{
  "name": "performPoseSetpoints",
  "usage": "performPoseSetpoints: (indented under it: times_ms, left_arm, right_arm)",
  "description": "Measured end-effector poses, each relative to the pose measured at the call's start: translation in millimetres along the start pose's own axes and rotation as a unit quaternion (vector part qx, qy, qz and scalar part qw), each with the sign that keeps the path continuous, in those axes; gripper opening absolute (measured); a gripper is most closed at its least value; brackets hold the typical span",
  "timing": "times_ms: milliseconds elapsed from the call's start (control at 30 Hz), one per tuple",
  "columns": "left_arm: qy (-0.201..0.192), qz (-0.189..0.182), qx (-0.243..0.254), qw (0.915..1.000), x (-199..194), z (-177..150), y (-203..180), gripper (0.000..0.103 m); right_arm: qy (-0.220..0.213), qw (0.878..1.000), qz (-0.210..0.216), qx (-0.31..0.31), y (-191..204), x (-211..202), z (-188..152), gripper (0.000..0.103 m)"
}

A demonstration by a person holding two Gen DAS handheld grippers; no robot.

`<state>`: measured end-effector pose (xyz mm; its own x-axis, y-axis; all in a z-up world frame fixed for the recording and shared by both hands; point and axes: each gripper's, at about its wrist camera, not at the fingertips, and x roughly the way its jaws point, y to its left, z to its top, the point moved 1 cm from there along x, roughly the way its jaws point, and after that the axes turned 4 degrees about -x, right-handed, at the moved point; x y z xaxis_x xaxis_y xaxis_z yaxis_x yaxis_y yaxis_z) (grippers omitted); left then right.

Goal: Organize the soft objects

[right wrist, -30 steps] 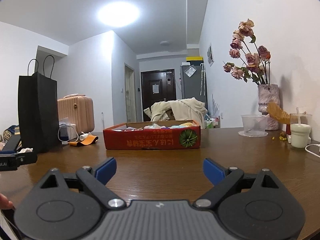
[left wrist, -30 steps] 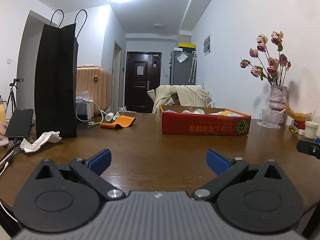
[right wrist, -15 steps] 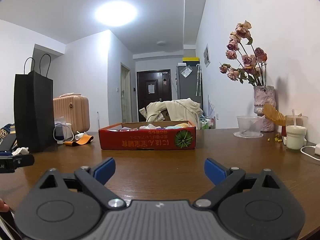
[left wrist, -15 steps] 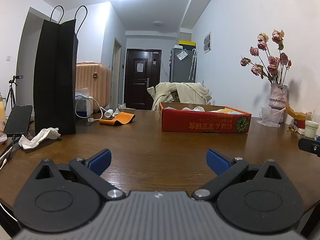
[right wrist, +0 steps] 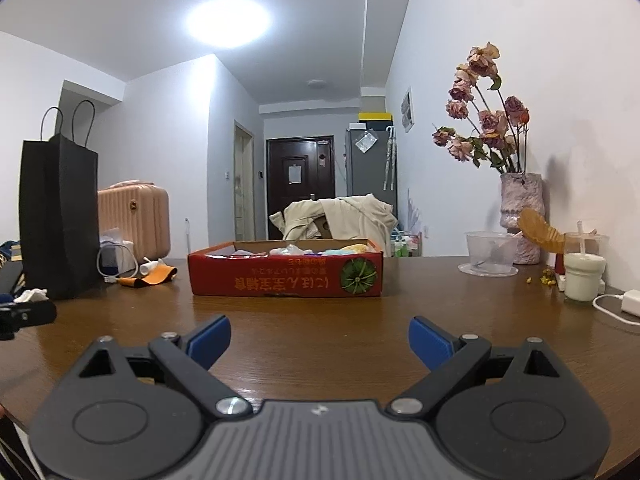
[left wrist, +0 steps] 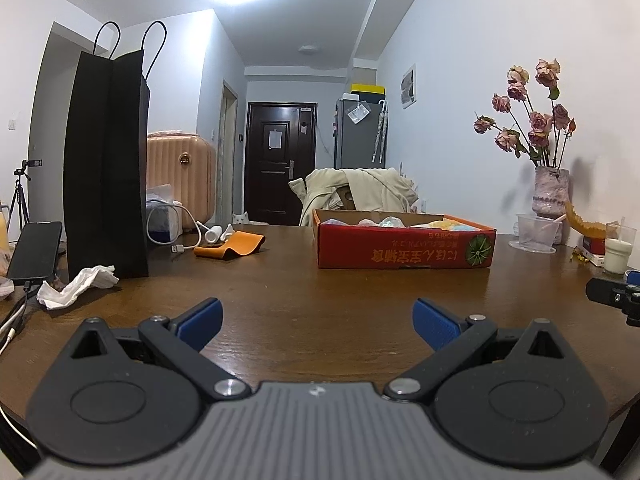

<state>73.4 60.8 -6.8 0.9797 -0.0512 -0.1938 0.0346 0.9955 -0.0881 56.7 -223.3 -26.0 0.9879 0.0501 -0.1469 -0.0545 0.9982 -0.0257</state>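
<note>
Left gripper (left wrist: pixel 316 316) and right gripper (right wrist: pixel 319 336) both hover spread wide and empty above the table (left wrist: pixel 320 292). Ahead, well apart, sits the red box (right wrist: pixel 286 276) holding soft items (right wrist: pixel 294 251); a black bag (left wrist: pixel 107 164) stands left.

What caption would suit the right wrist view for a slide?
Right gripper, fingers open and empty, faces a red cardboard box of soft items on a wooden table.
</note>
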Motion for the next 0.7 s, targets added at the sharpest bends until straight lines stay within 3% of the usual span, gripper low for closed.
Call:
performPoseSetpoints:
  times_ms: [300, 467, 700]
  left_arm:
    - [-0.005, 0.011, -0.002, 0.9999, -3, 6, 3, 0.103]
    - [-0.008, 0.014, -0.002, 0.9999, -8, 13, 0, 0.103]
    - [-0.045, 0.003, 0.009, 0.9989, -32, 36, -11, 0.103]
  right_arm:
    - [-0.003, 1.0, -0.008, 0.0, -1, 1, 2, 0.096]
    - [-0.017, 1.0, 0.01, 0.008, -2, -4, 6, 0.096]
    - [-0.047, 0.998, 0.026, 0.025, -3, -20, 34, 0.096]
